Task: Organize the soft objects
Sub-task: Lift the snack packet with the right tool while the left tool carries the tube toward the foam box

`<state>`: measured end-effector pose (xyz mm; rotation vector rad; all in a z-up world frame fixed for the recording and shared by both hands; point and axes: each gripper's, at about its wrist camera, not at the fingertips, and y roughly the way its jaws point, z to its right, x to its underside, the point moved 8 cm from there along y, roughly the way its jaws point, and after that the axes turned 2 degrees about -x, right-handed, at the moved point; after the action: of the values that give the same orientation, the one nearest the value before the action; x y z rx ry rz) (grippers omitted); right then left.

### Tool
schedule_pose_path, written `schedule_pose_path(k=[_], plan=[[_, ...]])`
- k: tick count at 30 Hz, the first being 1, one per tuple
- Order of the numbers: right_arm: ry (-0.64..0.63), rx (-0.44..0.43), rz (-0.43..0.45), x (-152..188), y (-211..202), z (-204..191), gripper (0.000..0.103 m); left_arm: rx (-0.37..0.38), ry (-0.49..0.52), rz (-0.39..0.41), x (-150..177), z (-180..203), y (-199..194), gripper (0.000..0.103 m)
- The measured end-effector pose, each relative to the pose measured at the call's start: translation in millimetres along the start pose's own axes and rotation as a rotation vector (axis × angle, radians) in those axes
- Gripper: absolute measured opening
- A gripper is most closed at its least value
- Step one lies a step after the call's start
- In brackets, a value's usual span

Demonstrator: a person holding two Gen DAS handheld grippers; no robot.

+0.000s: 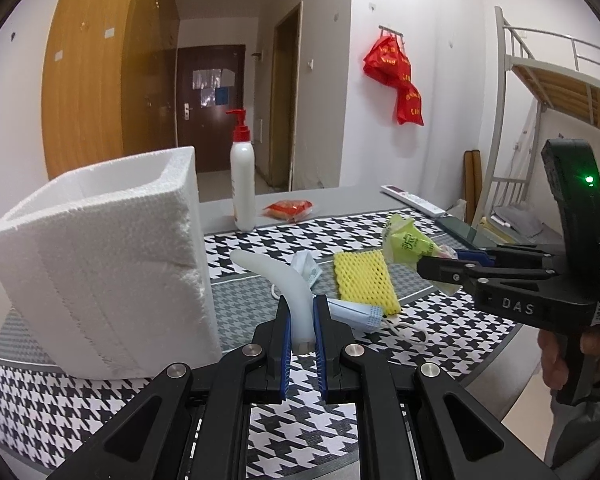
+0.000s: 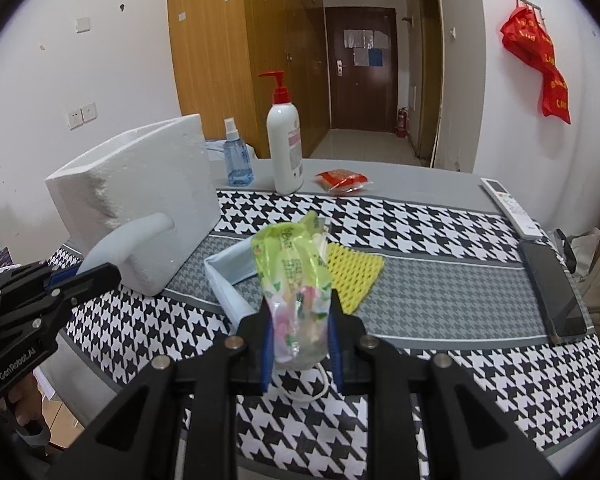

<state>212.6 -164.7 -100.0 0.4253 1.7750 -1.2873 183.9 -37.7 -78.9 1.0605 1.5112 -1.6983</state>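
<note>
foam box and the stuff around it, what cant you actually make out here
- Foam box interior: both views show only the outer walls and rim, so its contents are hidden.
- Blue spray bottle: absent from the left wrist view, where the box blocks it.
- Face mask: partly covered by the left gripper and the white curved piece.
- Green packet print: too small and crumpled to read.

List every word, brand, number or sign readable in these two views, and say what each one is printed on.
"DAS": on the body of the right gripper, seen from the left wrist view.
"GenRobot.AI": on the body of the left gripper, seen from the right wrist view.
Green plastic packet: printing, too blurred to read.
Red bags on the wall hook: yellow characters, unreadable.
Lotion pump bottle: label too small.
Papers on the far door: unreadable.
</note>
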Motion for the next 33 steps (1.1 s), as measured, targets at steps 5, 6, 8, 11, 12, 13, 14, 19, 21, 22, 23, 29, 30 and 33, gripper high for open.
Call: schedule_pose_path(k=[5, 6, 8, 11, 12, 13, 14, 19, 21, 22, 23, 29, 30, 33], plan=[[-0.009, -0.008, 0.019, -4, -6, -9, 0.026, -0.001, 0.006, 0.017, -6, -2, -6, 0.011], [-0.012, -0.010, 0.026, -5, -8, -11, 0.026, -0.001, 0.011, 0.022, -8, -1, -8, 0.011], [-0.020, -0.011, 0.035, -8, -11, -15, 0.026, 0.000, 0.017, 0.030, -11, -1, -10, 0.011], [-0.023, -0.010, 0.046, -11, -13, -19, 0.026, 0.000, 0.024, 0.045, -15, -1, -13, 0.011], [-0.024, -0.008, 0.048, -11, -14, -19, 0.026, 0.000, 0.026, 0.047, -16, -1, -14, 0.011], [-0.024, -0.004, 0.050, -12, -15, -19, 0.026, -0.001, 0.029, 0.051, -17, -1, -15, 0.011], [-0.024, -0.001, 0.052, -12, -15, -19, 0.026, -0.002, 0.033, 0.055, -18, 0, -16, 0.011], [-0.026, 0.004, 0.073, -17, -23, -21, 0.026, -0.017, 0.059, 0.077, -25, 1, -20, 0.011], [-0.029, 0.001, 0.084, -20, -27, -23, 0.026, -0.021, 0.065, 0.084, -29, 1, -22, 0.011], [-0.030, -0.002, 0.088, -22, -29, -24, 0.026, -0.024, 0.069, 0.090, -32, 0, -23, 0.011], [-0.032, -0.004, 0.092, -23, -30, -25, 0.026, -0.027, 0.074, 0.099, -35, 0, -24, 0.011], [-0.048, -0.018, 0.124, -38, -35, -31, 0.026, -0.043, 0.098, 0.142, -47, -5, -30, 0.011], [-0.051, -0.020, 0.128, -40, -35, -32, 0.026, -0.043, 0.099, 0.146, -49, -5, -30, 0.011], [-0.056, -0.027, 0.140, -44, -36, -35, 0.026, -0.048, 0.107, 0.159, -53, -7, -33, 0.011]])
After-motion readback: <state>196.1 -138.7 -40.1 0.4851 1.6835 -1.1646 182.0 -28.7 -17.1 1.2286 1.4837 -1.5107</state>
